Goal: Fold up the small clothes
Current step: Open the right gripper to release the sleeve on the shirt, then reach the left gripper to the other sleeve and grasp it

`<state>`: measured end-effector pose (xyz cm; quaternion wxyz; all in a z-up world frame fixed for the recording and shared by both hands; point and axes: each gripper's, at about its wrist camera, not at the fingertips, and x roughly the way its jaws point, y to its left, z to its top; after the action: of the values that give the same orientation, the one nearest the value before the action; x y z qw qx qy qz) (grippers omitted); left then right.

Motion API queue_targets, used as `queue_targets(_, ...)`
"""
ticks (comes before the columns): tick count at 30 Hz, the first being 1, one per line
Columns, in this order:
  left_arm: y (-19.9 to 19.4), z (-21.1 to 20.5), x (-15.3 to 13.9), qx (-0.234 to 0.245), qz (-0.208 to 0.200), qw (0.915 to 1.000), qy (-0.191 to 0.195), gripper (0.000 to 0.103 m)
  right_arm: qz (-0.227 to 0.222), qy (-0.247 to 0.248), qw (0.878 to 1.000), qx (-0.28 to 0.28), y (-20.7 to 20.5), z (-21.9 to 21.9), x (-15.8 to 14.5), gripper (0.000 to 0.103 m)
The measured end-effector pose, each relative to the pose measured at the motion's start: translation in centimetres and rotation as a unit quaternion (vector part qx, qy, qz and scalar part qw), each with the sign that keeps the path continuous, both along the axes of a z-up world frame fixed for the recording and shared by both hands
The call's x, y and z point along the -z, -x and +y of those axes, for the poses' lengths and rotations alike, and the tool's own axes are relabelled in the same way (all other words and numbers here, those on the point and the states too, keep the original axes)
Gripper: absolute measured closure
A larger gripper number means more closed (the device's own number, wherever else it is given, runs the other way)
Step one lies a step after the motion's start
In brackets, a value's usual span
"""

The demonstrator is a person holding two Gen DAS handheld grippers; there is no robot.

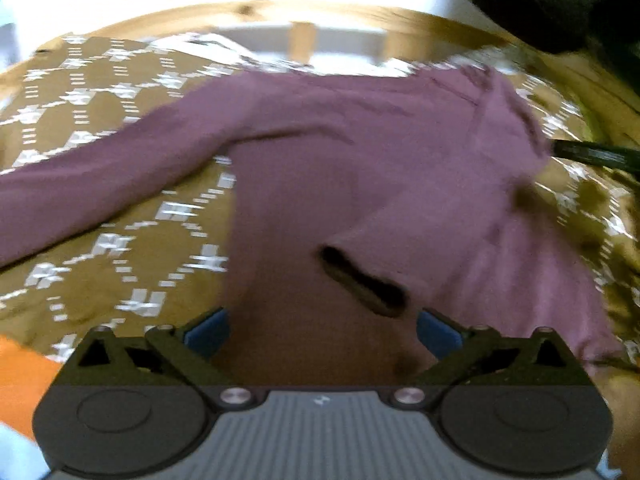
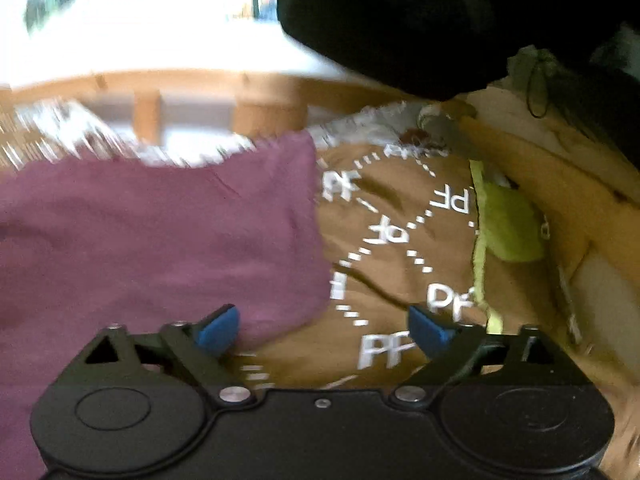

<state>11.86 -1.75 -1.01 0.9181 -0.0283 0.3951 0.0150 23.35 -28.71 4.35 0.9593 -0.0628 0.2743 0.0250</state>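
A small mauve long-sleeved top [image 1: 360,152] lies spread on a brown patterned cloth [image 1: 100,240]. One sleeve stretches out to the left; the other is folded in over the body, its cuff opening [image 1: 364,280] just ahead of my left gripper [image 1: 322,330]. The left gripper is open and empty, with blue pads, low over the top's hem. In the right wrist view the top [image 2: 160,232] fills the left half. My right gripper [image 2: 322,330] is open and empty, over the top's right edge and the brown cloth [image 2: 400,240].
A wooden frame with slats [image 1: 304,40] runs along the far side. A black dark mass [image 2: 440,20] hangs at upper right. A lime-green cloth [image 2: 508,228] lies at the right edge. Something orange [image 1: 20,380] is at lower left.
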Motion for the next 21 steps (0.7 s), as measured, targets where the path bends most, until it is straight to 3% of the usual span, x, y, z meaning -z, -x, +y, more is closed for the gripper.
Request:
queue_targets(4, 0.6, 3.0, -1.2, -0.083, -0.024, 0.9959, -0.025, 0.001, -0.046, -0.037, 0.997, -0.058, 4.5, 2.7, -1.7, 0.001)
queue_targets(7, 1.7, 6.1, -2.3, -0.16, -0.055, 0.9853, -0.027, 0.001, -0.062, -0.059, 0.992, -0.089, 6.9, 4.6, -1.8, 0.001)
queue_targets(11, 3.5, 11.0, -3.0, -0.265, -0.083, 0.9605, -0.012, 0.001, -0.055, -0.096, 0.987, -0.12, 9.6, 6.2, -0.3, 0.001)
queue_targets(15, 4.3, 15.4, -2.5, -0.358, -0.101, 0.9283, -0.002, 0.001, -0.026, -0.077, 0.983, -0.164, 10.7, 7.9, 1.1, 0.001)
queue_targets(18, 4.2, 17.6, -2.3, -0.399, -0.107, 0.9106, 0.0, 0.001, -0.026, -0.078, 0.981, -0.173, 10.5, 8.6, 1.3, 0.001)
queue_targets(21, 3.4, 18.9, -2.2, -0.423, -0.117, 0.8983, -0.009, 0.001, -0.024, -0.091, 0.981, -0.17, 9.7, 8.8, 1.6, 0.001)
